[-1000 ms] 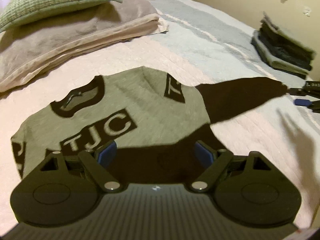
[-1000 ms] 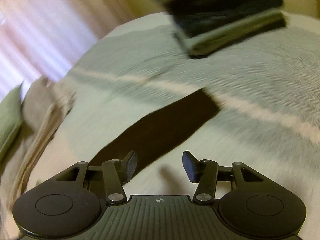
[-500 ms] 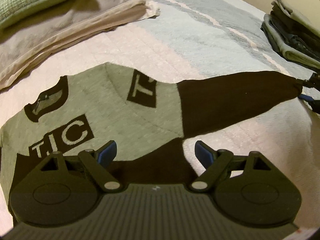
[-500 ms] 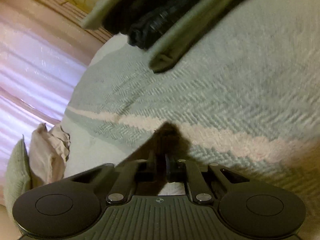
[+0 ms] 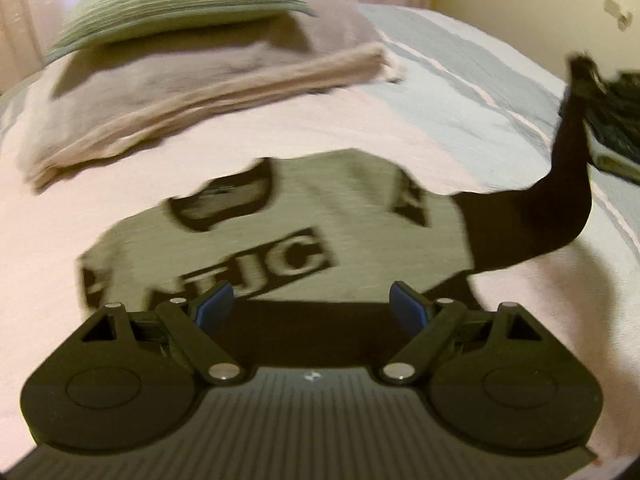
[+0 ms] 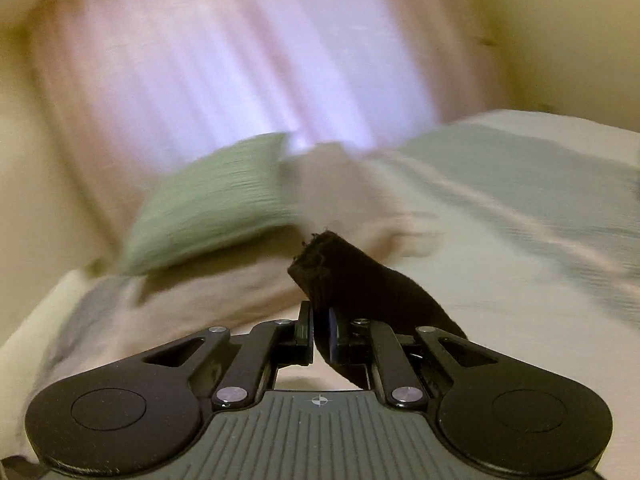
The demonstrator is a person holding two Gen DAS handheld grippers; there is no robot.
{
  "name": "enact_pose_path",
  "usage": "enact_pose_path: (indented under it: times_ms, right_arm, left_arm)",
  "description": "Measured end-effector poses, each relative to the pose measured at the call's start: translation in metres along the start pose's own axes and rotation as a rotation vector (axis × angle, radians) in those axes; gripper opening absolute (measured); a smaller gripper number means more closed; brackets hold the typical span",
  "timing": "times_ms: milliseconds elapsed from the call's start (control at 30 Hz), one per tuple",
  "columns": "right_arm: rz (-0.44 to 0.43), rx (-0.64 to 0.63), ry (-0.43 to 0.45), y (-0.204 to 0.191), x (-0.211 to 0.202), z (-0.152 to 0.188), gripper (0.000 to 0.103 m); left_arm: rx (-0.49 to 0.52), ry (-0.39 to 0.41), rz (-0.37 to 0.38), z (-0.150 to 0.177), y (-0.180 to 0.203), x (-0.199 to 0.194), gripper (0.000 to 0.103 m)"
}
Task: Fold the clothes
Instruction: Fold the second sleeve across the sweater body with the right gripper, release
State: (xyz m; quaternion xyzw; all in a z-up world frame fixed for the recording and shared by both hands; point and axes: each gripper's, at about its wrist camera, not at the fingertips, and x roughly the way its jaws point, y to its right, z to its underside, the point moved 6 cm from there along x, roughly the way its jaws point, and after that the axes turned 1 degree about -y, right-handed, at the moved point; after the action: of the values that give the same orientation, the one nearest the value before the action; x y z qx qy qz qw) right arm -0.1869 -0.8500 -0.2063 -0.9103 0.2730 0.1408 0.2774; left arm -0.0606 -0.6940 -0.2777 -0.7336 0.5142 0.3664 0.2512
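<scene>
Grey-green shirt [image 5: 320,216] with black sleeves lies flat on the pale pink bedspread [image 5: 80,220], its soft knit front printed with a black block reading "TJC" and a shield-shaped badge. In the left wrist view its black sleeve [image 5: 560,208] rises off the bed at the right, drawn up into a narrow strip toward a blurred dark stack of folded clothes [image 5: 616,128]. Only the right wrist view shows what lifts it: the right gripper [image 6: 320,332] is clamped on the sleeve's frayed cuff [image 6: 320,256], which pokes up between its closed fingers. That view also shows a pink curtain [image 6: 240,60] behind a ribbed green cushion [image 6: 208,200]. The left gripper [image 5: 311,306] hovers low over the shirt's dark hem, its blue-padded fingers [image 5: 212,306] spread wide apart, holding nothing. A beige pillow [image 5: 200,92] sits under the cushion.
</scene>
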Motion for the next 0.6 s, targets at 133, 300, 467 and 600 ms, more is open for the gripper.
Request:
enact_pose_path:
  times_ms: [133, 300, 467, 600]
  right_arm:
    - [-0.211, -0.08, 0.0, -0.144, 0.069, 0.038, 0.004]
    - [-0.324, -0.159, -0.161, -0.234, 0.157, 0.14, 0.004]
    - [-0.27, -0.13, -0.279, -0.231, 0.192, 0.194, 0.004]
    - [-0.273, -0.153, -0.271, -0.239, 0.2, 0.185, 0.004]
  left_arm:
    - [-0.05, 0.01, -0.037, 0.024, -0.077, -0.025, 0.082]
    - [-0.147, -0.009, -0.107, 0.065, -0.181, -0.05, 0.082]
    - [-0.155, -0.028, -0.146, 0.093, -0.245, -0.056, 0.082]
    - [-0.197, -0.034, -0.136, 0.105, -0.267, -0.05, 0.082]
